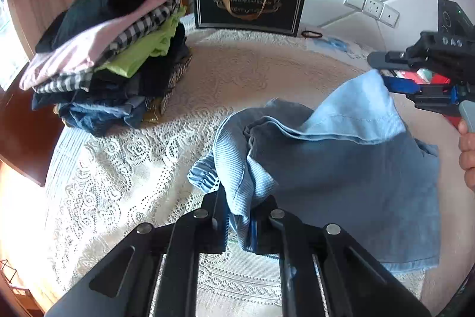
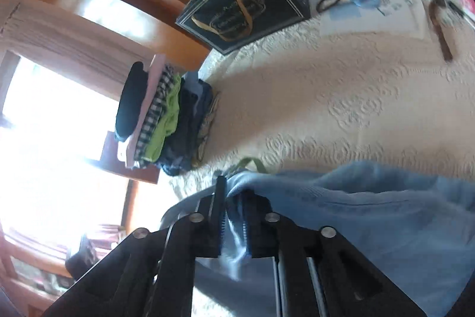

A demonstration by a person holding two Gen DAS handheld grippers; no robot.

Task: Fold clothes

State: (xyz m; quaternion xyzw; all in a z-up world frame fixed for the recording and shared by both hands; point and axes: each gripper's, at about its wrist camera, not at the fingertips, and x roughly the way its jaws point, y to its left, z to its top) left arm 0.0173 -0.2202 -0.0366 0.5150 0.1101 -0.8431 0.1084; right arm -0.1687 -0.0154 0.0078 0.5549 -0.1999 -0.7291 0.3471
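A light blue ribbed garment (image 1: 341, 162) lies crumpled on the cream lace bedspread (image 1: 133, 168). At the bottom of the left wrist view, my left gripper (image 1: 240, 207) is shut on a bunched edge of it. My right gripper (image 1: 383, 73) comes in from the right and holds a far corner lifted off the bed. In the right wrist view the same blue garment (image 2: 371, 198) fills the lower right. A fold of it sits pinched between the fingers of the right gripper (image 2: 234, 198). A person's hand (image 1: 467, 156) shows at the right edge.
A tall stack of folded clothes (image 1: 112, 55) stands at the bed's left side, also seen as the stack (image 2: 160, 121). A black gift bag (image 1: 249, 2) leans against the padded headboard. Papers (image 2: 371, 11) and a hair tie (image 1: 311, 34) lie near the headboard.
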